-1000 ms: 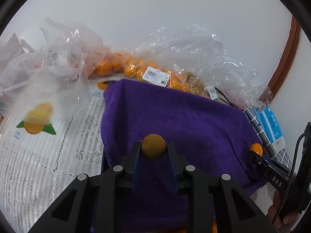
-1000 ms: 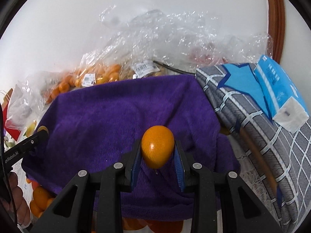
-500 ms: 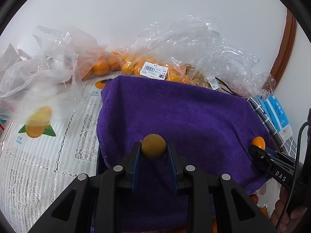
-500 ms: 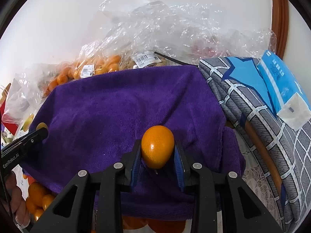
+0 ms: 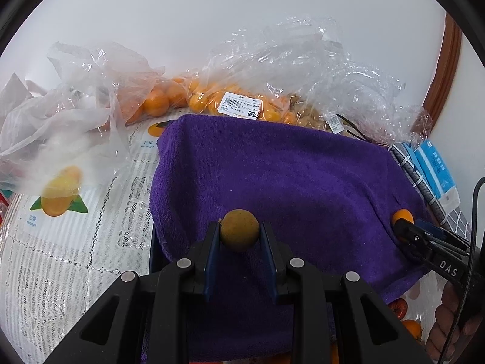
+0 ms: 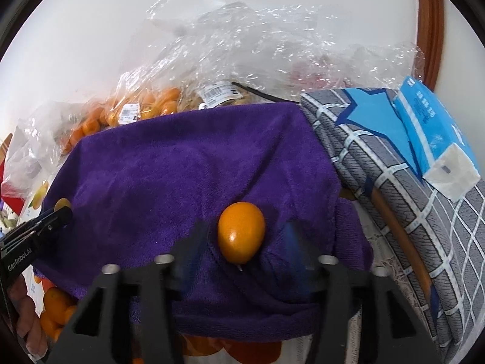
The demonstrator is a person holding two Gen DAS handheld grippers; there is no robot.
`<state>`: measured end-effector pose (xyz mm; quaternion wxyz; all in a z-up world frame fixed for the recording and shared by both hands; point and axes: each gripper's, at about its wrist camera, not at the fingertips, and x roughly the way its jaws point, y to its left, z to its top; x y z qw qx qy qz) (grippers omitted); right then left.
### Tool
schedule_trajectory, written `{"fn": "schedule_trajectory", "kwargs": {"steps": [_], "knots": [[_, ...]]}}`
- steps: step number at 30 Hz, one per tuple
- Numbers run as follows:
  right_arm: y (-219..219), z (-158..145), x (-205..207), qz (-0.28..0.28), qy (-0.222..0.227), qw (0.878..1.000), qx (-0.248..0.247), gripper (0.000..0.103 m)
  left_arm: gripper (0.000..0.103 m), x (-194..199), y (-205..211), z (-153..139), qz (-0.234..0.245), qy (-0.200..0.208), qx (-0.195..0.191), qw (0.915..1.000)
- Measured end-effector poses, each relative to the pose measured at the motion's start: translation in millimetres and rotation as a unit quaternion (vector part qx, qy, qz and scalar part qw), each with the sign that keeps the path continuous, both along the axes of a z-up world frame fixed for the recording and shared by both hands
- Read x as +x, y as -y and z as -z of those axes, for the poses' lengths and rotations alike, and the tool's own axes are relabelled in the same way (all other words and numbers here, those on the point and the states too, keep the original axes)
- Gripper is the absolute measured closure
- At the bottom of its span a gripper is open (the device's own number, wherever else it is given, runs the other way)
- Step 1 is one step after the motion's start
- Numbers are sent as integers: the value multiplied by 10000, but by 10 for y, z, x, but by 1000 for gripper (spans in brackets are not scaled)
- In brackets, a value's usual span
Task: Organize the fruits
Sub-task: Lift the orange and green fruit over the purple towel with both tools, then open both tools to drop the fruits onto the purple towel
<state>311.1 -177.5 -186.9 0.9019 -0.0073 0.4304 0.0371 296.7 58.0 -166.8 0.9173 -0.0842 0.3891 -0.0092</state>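
My left gripper (image 5: 239,236) is shut on a small brown round fruit (image 5: 239,234) and holds it over the near part of a purple towel (image 5: 288,176). My right gripper (image 6: 242,236) is open, its blurred fingers apart on either side of an orange kumquat (image 6: 241,232) that lies on the purple towel (image 6: 188,170). The right gripper also shows at the right of the left wrist view (image 5: 406,227), and the left gripper at the left of the right wrist view (image 6: 57,215).
Clear plastic bags of small oranges (image 5: 194,100) lie behind the towel against the white wall. A mango-print sheet (image 5: 60,203) lies left. A grey checked cloth (image 6: 379,166) with a blue tissue pack (image 6: 433,130) lies right. More oranges (image 6: 54,306) lie below the towel's near edge.
My right gripper has opened and let go of the orange kumquat, which now rests on the towel. My left gripper still holds the brown fruit and has drawn back a little.
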Motion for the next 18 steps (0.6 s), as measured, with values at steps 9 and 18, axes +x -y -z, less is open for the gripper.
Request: {"fn": "schedule_trajectory", "kwargs": {"steps": [9,18], "knots": [[11,-151,-44,96,123,9996,-255,23,61,-59,-45,-66,36,162,-299,9994],[14,-310,-136,188,303,9989,-305,12,48,-171,-63,-184,-237,550,-75,9982]]}}
